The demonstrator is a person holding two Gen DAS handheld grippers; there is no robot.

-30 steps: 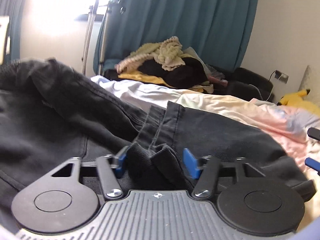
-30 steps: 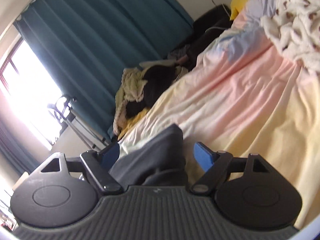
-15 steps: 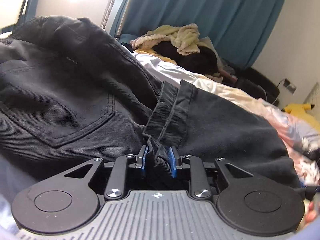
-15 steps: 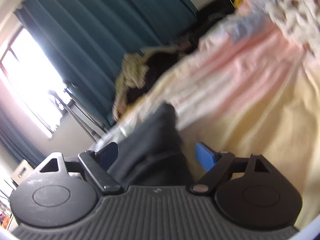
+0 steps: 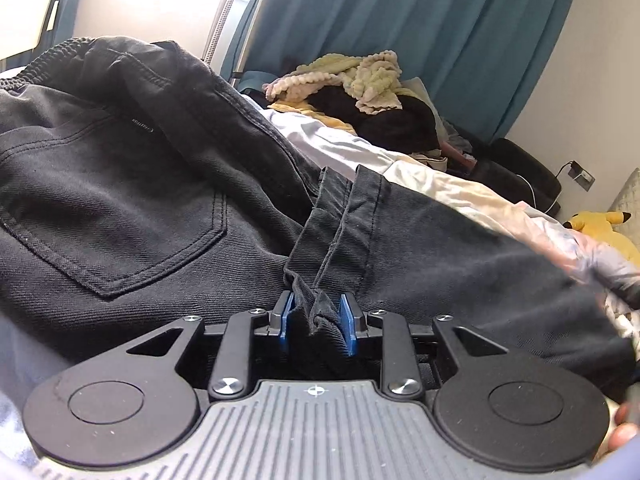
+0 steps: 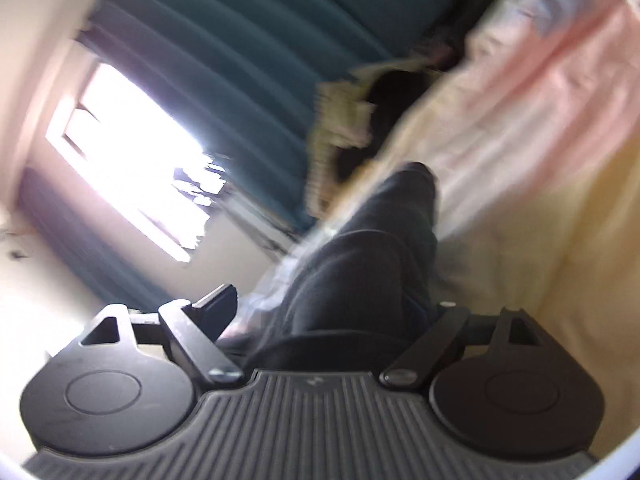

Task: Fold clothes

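The black jeans lie spread on the bed, back pocket to the near left, hem cuffs bunched between the left gripper's blue fingers. Those fingers stand narrow, opening slightly, pads against the fold. Pale sheet lies free beyond the jeans, up to a far clothes pile. In the blurred right view, the right gripper stands wide with dark cloth between its fingers, apparently unpinched.

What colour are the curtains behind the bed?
Teal blue curtains, clearest in the left wrist view.
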